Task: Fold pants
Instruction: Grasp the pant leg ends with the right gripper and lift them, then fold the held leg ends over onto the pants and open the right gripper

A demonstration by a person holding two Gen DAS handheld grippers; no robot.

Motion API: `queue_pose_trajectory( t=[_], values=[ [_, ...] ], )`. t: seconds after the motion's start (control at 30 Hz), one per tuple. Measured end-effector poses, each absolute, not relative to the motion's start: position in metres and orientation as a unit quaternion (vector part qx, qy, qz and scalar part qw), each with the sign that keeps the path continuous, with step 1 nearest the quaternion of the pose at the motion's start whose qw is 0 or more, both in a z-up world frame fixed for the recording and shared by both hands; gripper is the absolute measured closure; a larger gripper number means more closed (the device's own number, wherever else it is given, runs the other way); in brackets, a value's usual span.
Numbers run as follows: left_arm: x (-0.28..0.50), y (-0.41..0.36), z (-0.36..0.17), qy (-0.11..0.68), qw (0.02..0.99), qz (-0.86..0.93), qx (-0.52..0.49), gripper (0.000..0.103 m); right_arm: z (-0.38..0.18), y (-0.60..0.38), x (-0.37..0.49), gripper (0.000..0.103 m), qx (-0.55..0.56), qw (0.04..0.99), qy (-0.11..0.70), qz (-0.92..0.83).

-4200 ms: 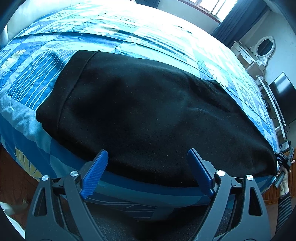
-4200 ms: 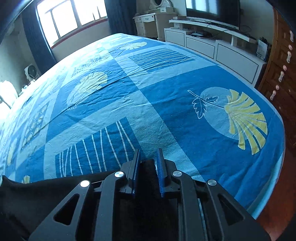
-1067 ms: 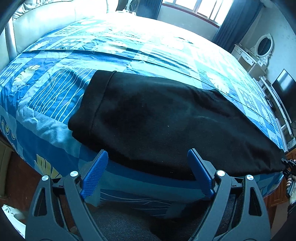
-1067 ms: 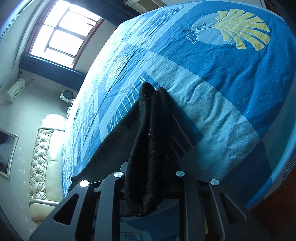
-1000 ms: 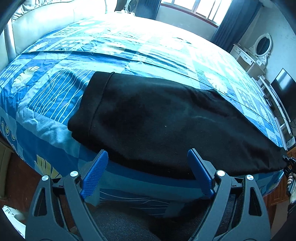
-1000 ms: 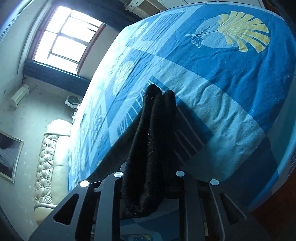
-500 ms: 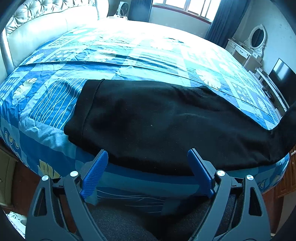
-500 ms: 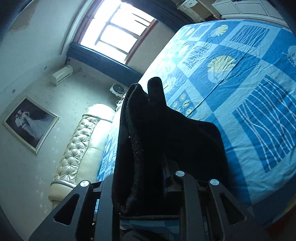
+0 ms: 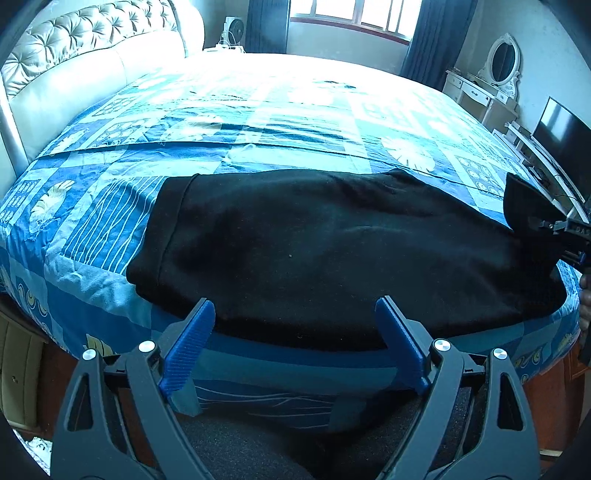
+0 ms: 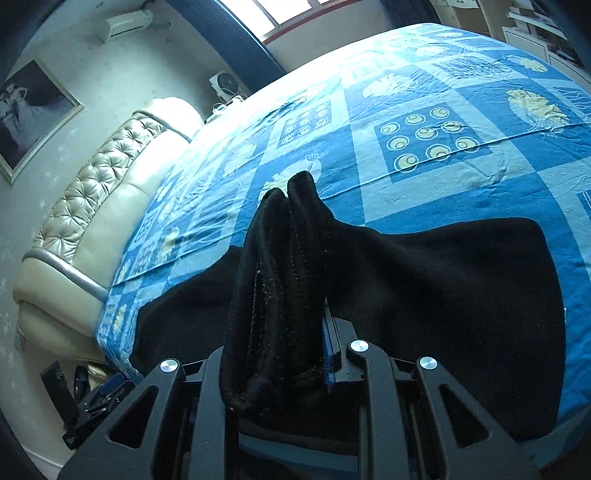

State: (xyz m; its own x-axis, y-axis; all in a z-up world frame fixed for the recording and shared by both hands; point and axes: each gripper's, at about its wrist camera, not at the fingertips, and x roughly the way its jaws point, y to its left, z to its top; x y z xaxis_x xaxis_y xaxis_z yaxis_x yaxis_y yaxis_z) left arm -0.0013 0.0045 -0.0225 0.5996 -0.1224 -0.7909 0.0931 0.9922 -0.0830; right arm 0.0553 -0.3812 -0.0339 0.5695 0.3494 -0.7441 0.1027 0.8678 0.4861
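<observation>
The black pants (image 9: 332,243) are of a thick, fleecy cloth and lie stretched lengthwise along the near edge of the bed (image 9: 258,110), folded leg on leg. The waistband end lies flat toward the headboard side. The cuff end (image 10: 280,288) is bunched, lifted off the bedspread and doubled back above the legs, its hems standing upright.

Home bedroom. Big bed w/ blue patchwork bedspread (image 9: 258,122) (leaf & shell prints), tufted cream leather headboard (image 9: 74,48). White dressing table w/ oval mirror (image 9: 504,59) by far wall, flat-screen TV (image 9: 561,129) on low white unit at right. Window (image 9: 351,11) w/ dark blue curtains (image 9: 266,22), small fan (image 9: 233,27) beside it. In right wrist view: framed b&w photo (image 10: 33,110) on wall, wall-mounted AC unit (image 10: 127,20) high up
</observation>
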Motion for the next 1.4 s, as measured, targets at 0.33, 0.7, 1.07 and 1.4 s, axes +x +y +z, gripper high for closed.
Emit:
queue_pose_trajectory(
  t=[0.33, 0.7, 1.07, 1.4],
  values=[
    [0.001, 0.007, -0.022, 0.444, 0.894, -0.056, -0.026, 0.014, -0.052, -0.322, 0.053, 0.082, 0.156, 0.854, 0.492, 0.062],
    [0.001, 0.007, -0.022, 0.444, 0.894, -0.059, -0.025, 0.014, -0.061, -0.286, 0.057, 0.080, 0.109, 0.853, 0.507, 0.062],
    [0.001, 0.006, -0.022, 0.445, 0.893, -0.059, -0.024, 0.014, -0.067, -0.278, 0.056, 0.075, 0.117, 0.852, 0.508, 0.055],
    [-0.001, 0.003, -0.023, 0.445, 0.893, -0.061, -0.021, 0.014, -0.068, -0.273, 0.054, 0.068, 0.125, 0.852, 0.506, 0.056]
  ],
)
